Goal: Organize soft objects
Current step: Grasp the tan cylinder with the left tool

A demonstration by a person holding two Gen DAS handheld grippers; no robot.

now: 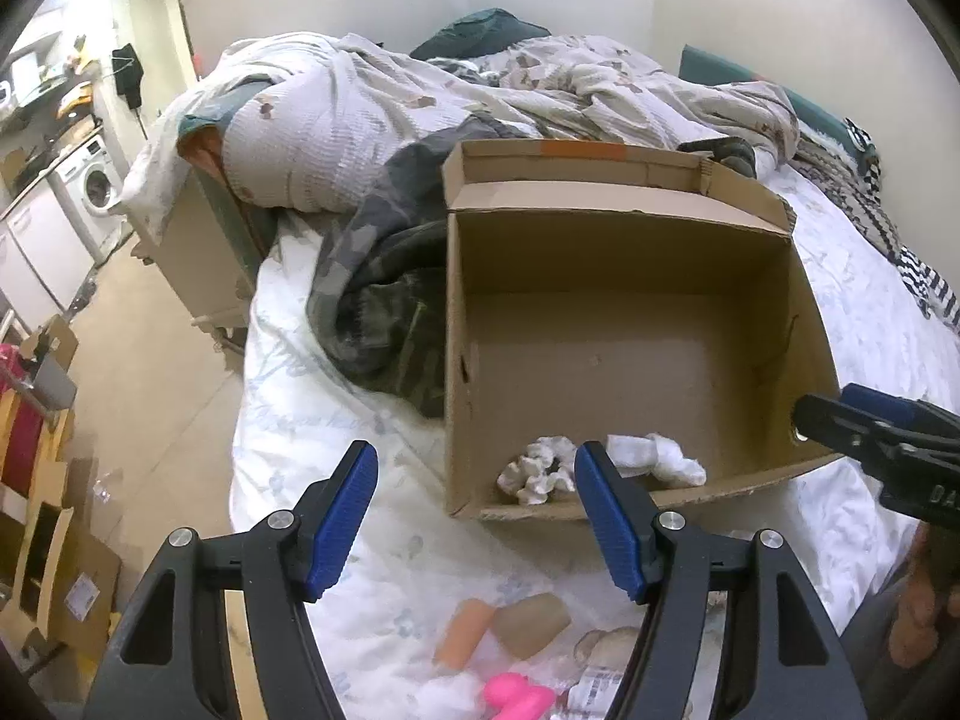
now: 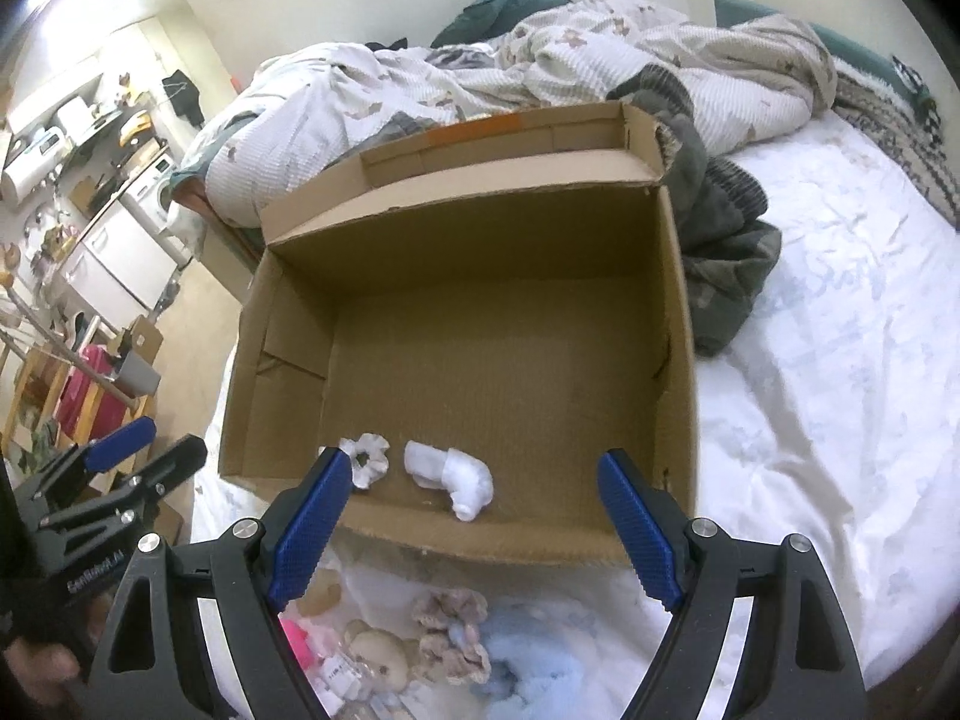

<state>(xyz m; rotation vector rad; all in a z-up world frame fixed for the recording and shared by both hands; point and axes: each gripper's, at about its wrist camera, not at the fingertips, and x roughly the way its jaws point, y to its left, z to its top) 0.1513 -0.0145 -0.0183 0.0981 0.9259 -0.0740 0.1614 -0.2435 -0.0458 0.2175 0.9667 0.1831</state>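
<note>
An open cardboard box (image 1: 798,306) (image 2: 288,354) sits on the bed. Inside near its front wall lie a white scrunchie (image 1: 537,468) (image 2: 367,459) and a rolled white sock (image 1: 657,456) (image 2: 456,480). My left gripper (image 1: 477,516) is open and empty, just before the box's front left corner; it also shows in the right wrist view (image 2: 147,447). My right gripper (image 2: 474,528) is open and empty above the box's front wall; it also shows in the left wrist view (image 1: 840,414). On the sheet below lie a beige scrunchie (image 2: 450,630), a blue fluffy item (image 2: 540,672), a small plush bear (image 2: 378,654), a pink item (image 1: 516,699) and two rolled tan socks (image 1: 504,627).
A camouflage garment (image 1: 384,282) lies against the box's left side. A rumpled quilt (image 1: 360,102) and pillows fill the head of the bed. The white sheet (image 2: 828,360) stretches right of the box. The floor, cardboard pieces and a washing machine (image 1: 96,186) lie off the bed's left edge.
</note>
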